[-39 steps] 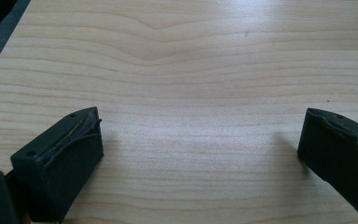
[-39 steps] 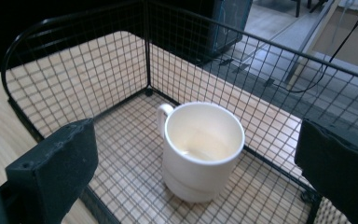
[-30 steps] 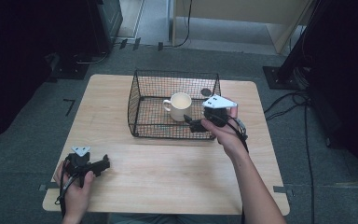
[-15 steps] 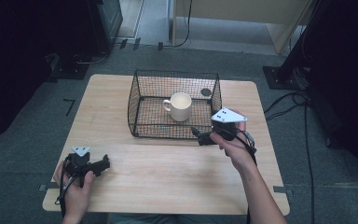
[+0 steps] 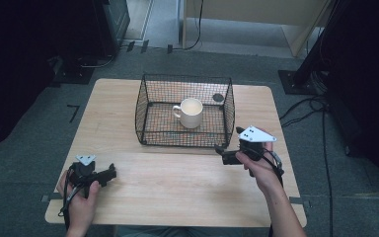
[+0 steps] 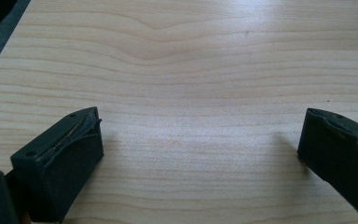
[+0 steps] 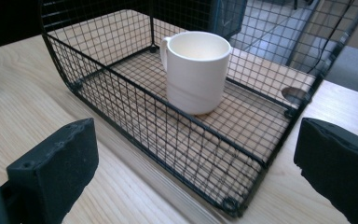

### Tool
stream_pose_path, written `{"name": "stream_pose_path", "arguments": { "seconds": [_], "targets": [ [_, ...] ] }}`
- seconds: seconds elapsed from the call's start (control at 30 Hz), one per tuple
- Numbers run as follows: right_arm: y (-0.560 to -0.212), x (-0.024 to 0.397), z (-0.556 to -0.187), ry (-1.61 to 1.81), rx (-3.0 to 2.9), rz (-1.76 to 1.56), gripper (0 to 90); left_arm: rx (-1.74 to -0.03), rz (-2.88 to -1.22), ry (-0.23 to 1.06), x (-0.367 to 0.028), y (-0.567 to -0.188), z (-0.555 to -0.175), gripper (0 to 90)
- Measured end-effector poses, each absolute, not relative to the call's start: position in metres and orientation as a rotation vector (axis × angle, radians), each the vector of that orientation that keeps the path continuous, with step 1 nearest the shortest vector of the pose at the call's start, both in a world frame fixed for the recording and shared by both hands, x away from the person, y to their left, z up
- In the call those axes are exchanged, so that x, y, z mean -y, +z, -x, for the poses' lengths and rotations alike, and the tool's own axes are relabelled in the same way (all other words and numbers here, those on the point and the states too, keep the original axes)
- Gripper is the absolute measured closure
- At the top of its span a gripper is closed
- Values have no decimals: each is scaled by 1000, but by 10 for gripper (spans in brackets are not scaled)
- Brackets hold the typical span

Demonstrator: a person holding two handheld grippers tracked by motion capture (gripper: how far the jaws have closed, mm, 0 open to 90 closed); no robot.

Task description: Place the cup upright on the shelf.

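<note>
Left claw (image 5: 109,174) sits low at the counter's (image 5: 177,187) near-left corner, held in the person's left hand (image 5: 81,197), jaws spread wide with nothing between them; the left gripper view has only bare wood grain between the two black jaws. Well apart from it, mid-counter toward the far edge, stands the black wire basket (image 5: 150,133), open on top. White mug (image 5: 191,112) stands upright inside the basket, on its mesh floor, handle pointing left in the high view, roughly centred. Small dark round tag (image 5: 218,98) sits on the basket's far right wall. Right claw (image 5: 227,143) hovers just beside the basket's near-right corner, held by the right hand (image 5: 259,165), jaws wide apart and empty. In the right gripper view the mug (image 7: 196,70) shows through the mesh between the jaws.
</note>
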State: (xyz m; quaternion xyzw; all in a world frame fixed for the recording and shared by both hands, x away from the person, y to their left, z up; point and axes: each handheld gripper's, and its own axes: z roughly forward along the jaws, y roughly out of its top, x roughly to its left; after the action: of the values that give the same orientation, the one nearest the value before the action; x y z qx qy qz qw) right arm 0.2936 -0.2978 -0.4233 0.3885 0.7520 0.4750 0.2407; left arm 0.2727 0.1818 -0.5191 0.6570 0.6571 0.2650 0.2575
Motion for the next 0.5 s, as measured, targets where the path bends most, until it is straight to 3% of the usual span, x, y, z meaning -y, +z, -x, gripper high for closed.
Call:
{"name": "stream_pose_path", "arguments": {
  "seconds": [0.5],
  "targets": [
    [-440, 328, -274, 1256, -2035, -1128, 0, -1782, -1781, 718, -182, -519, -273, 1]
  ]
}}
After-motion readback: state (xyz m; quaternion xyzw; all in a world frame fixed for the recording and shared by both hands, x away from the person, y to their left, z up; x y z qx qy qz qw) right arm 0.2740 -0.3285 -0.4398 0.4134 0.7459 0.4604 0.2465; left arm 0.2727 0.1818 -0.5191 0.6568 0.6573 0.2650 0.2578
